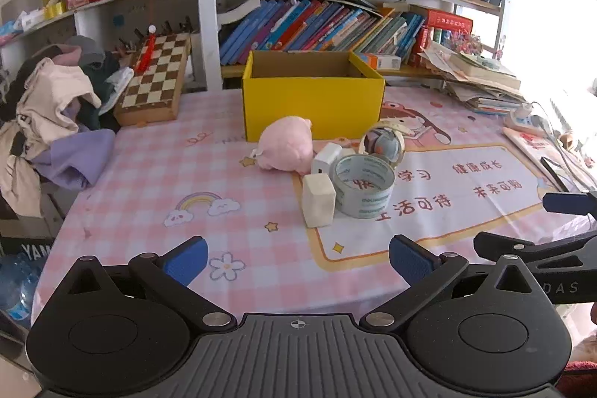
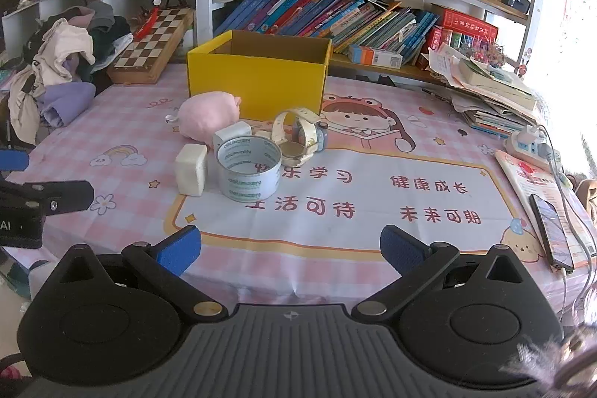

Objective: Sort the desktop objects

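Observation:
A yellow open box (image 1: pixel 313 99) (image 2: pixel 257 82) stands at the back of the pink checked tablecloth. In front of it lie a pink plush toy (image 1: pixel 285 144) (image 2: pixel 207 116), a white charger (image 1: pixel 326 157) (image 2: pixel 231 134), a cream rectangular block (image 1: pixel 318 198) (image 2: pixel 191 169), a roll of clear tape (image 1: pixel 363 185) (image 2: pixel 249 170) and a cream watch (image 1: pixel 384 140) (image 2: pixel 298 137). My left gripper (image 1: pixel 298 263) hovers open near the table's front edge, short of the block. My right gripper (image 2: pixel 291 248) is open too, nothing between its fingers, over the printed mat.
A heap of clothes (image 1: pixel 52 122) (image 2: pixel 59 73) and a chessboard (image 1: pixel 156 77) (image 2: pixel 153 43) sit at the left. Stacked books and papers (image 2: pixel 492 88), a power strip (image 2: pixel 530 144) and a phone (image 2: pixel 552 230) crowd the right edge. Bookshelves (image 1: pixel 317 25) rise behind.

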Demonstrator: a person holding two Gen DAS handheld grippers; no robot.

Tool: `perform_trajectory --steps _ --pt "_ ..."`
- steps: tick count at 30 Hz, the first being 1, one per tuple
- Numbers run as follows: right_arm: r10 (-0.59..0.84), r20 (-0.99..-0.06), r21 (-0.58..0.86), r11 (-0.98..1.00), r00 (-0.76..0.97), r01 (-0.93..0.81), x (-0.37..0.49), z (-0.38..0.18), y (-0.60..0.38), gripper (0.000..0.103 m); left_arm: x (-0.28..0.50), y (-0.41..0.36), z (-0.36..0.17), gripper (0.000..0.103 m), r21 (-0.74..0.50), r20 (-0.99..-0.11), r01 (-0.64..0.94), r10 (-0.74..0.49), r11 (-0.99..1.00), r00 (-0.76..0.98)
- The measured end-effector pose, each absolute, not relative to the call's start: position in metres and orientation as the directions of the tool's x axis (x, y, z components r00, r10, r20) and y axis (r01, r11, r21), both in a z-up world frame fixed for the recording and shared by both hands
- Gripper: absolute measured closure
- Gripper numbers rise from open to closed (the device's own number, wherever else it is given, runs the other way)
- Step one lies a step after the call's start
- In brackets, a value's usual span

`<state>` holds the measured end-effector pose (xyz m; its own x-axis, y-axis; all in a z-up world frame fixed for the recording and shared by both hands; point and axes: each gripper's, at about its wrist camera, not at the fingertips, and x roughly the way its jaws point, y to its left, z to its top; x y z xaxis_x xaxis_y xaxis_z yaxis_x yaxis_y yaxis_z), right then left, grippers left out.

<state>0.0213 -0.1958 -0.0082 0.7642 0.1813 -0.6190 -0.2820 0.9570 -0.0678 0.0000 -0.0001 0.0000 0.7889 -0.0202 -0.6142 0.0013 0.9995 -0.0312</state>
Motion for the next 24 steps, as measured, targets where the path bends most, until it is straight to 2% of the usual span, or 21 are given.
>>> perform_trajectory --steps 9,24 --pt "0.2 -0.612 -0.057 0.954 0.765 -0.295 0.0223 -0.0081 -0.1932 0.0 -0.0011 -0.0057 -0.0019 0.0 0.007 -0.628 -0.004 0.007 1.0 0.778" --pt "0.218 -0.627 -0.026 0.953 0.748 -0.3 0.0232 -0.0087 -0.1997 0.0 0.0047 -0.0072 -0.0045 0.0 -0.004 -0.658 0.02 -0.018 1.0 0.752"
